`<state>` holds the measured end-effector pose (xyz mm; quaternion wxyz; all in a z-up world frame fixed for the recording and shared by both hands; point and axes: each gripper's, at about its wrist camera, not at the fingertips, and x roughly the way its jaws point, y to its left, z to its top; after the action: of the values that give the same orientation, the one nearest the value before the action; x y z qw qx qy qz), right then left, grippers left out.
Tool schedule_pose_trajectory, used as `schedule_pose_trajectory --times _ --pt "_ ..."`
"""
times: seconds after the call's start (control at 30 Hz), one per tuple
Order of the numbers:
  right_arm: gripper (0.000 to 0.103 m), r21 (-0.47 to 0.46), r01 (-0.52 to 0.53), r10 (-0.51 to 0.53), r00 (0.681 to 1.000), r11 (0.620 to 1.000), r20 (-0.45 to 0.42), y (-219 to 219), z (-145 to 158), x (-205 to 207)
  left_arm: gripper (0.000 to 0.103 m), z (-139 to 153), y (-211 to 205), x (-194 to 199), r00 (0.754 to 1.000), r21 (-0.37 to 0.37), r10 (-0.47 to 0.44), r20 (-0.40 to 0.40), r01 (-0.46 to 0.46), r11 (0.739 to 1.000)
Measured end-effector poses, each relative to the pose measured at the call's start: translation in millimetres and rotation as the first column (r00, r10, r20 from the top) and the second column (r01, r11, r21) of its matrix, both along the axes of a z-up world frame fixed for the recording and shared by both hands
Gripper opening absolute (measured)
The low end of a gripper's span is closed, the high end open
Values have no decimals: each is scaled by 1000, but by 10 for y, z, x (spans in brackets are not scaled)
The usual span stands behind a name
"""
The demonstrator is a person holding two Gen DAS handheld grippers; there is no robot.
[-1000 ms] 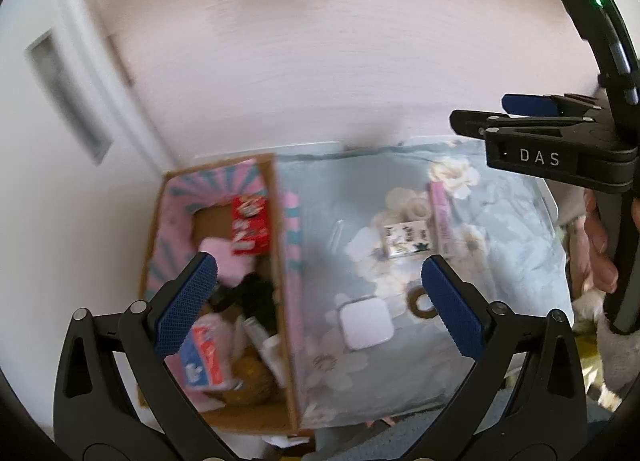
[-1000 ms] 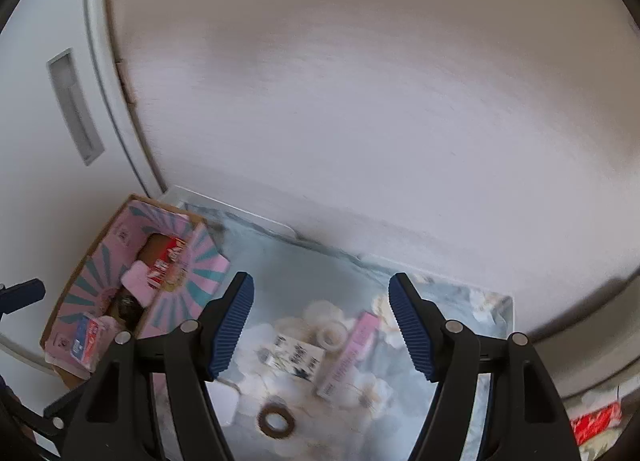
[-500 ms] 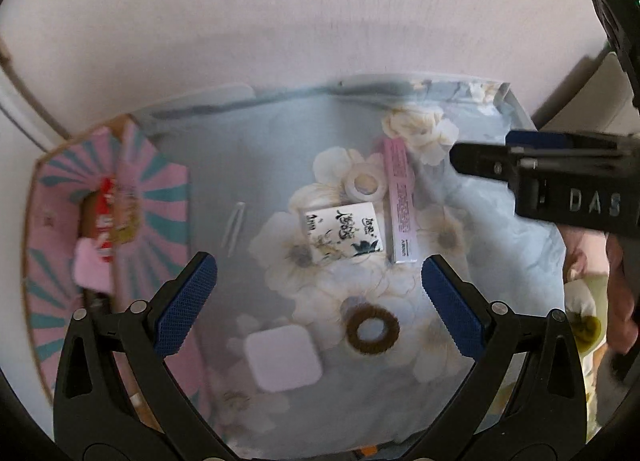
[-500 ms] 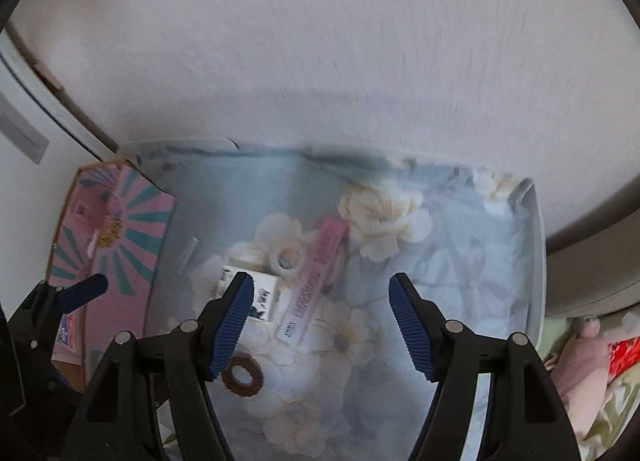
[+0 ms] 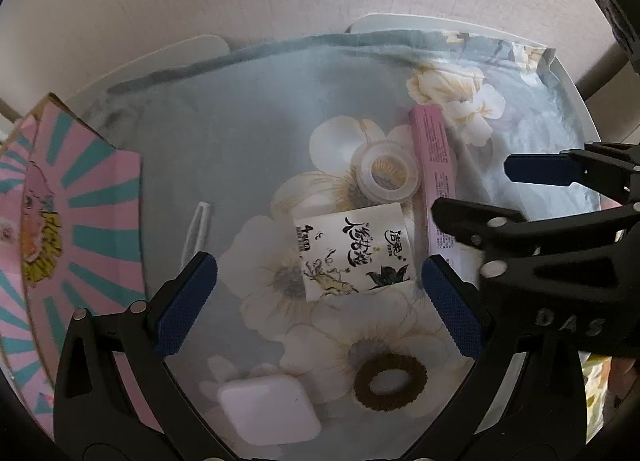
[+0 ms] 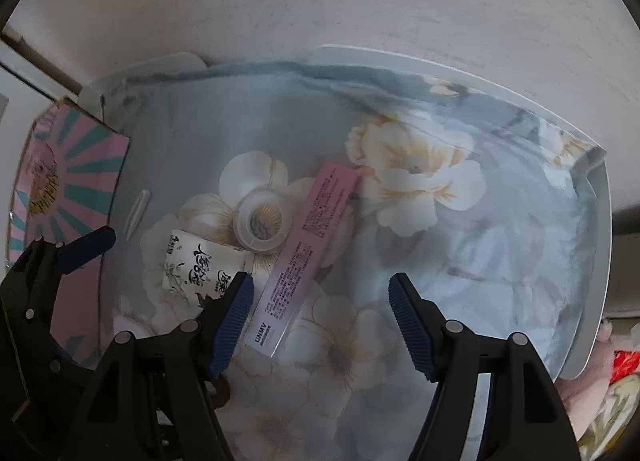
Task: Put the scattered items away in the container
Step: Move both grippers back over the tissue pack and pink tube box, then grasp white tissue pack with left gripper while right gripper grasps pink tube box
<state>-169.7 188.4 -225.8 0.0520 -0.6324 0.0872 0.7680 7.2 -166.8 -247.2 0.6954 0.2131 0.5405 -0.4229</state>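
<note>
Scattered items lie on a floral blue cloth [image 5: 248, 149]: a white tissue packet [image 5: 354, 251] [image 6: 200, 267], a long pink box [image 5: 436, 177] [image 6: 308, 249], a white tape roll [image 5: 387, 173] [image 6: 262, 223], a brown hair tie [image 5: 390, 381], a white square case [image 5: 268, 409] and a clear tube [image 5: 196, 227] [image 6: 138, 211]. The pink-and-teal cardboard box [image 5: 60, 221] [image 6: 60, 181] stands at the left. My left gripper [image 5: 320, 301] is open above the tissue packet. My right gripper [image 6: 320, 317] [image 5: 492, 197] is open over the pink box's near end.
The cloth covers a white table [image 6: 592, 261] against a pale wall [image 6: 320, 1]. Bedding and a red item [image 6: 624, 365] lie beyond the table's right edge.
Both grippers have swung right from the cardboard box and come down closer over the scattered items. Both stay open and empty.
</note>
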Motion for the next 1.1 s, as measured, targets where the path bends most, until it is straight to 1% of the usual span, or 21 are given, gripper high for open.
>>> schedule_pose_trajectory --times 0.1,0.23,0.37,0.43,0.6,0.73,0.8,0.93,1.0,1.07,1.1 --pt "66 19 -5 5 1000 1000 17 -42 -51 -25 102 -34 -26 -12 1000 9 -7 10 6 1000" --pt "66 13 1 -1 999 1000 36 -65 -117 -42 102 -105 -48 4 1000 32 -3 24 2 999" --pt "65 30 -7 5 999 1000 49 -126 -183 -49 102 -153 -28 43 1000 17 15 -1 -15 1000" --pt "59 32 1 -3 999 999 47 -132 -193 -47 102 -168 -23 54 1000 12 16 -10 -16 1000" --pt "55 44 25 -27 998 999 51 -98 -203 -18 103 -185 11 82 999 5 17 -28 -17 1000" --pt "49 59 23 -26 998 998 50 -77 -181 21 103 -187 59 125 999 16 35 -39 -34 999" --pt "48 70 18 -22 998 997 53 -86 -173 41 103 -178 81 137 999 23 42 -31 -41 999" --pt "48 80 21 -26 998 997 55 -106 -162 84 103 -187 106 132 999 24 26 -27 -26 999" --pt "47 99 12 -17 998 995 57 -130 -160 103 103 -208 117 144 998 18 28 -48 -28 999" --pt "47 103 15 -21 998 995 54 -140 -153 121 103 -249 139 186 994 5 43 -98 -42 999" --pt "47 104 14 -20 998 994 51 -138 -148 130 103 -284 151 212 989 -4 48 -139 -49 999"
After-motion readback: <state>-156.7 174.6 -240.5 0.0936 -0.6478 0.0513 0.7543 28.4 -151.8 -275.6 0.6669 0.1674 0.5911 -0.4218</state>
